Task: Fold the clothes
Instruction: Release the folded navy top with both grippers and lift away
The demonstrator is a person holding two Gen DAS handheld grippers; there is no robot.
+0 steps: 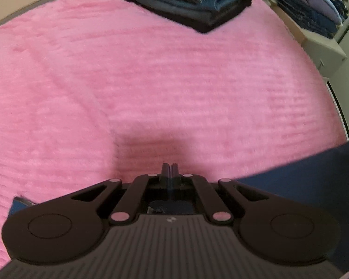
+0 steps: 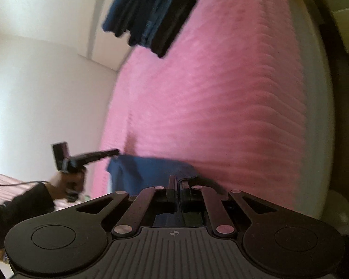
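Note:
A dark blue garment (image 1: 302, 174) lies at the near edge of the pink fuzzy blanket (image 1: 151, 81). My left gripper (image 1: 169, 168) has its fingers pressed together, with blue cloth showing beneath them and to both sides. In the right wrist view the blue garment (image 2: 146, 172) stretches from my right gripper (image 2: 178, 181), whose fingers are nearly together over the cloth, to the left gripper (image 2: 115, 151) at its far corner. A person's hand (image 2: 67, 183) holds that left gripper. A stack of folded dark clothes (image 1: 197, 2) sits at the far side of the blanket.
A cream shelf unit (image 1: 321, 46) with more folded clothes (image 1: 314, 9) stands beyond the bed's right edge. In the right wrist view, the pink blanket (image 2: 221, 104) spreads wide, a white wall (image 2: 35, 69) is to the left, and the stack (image 2: 151, 11) is at the top.

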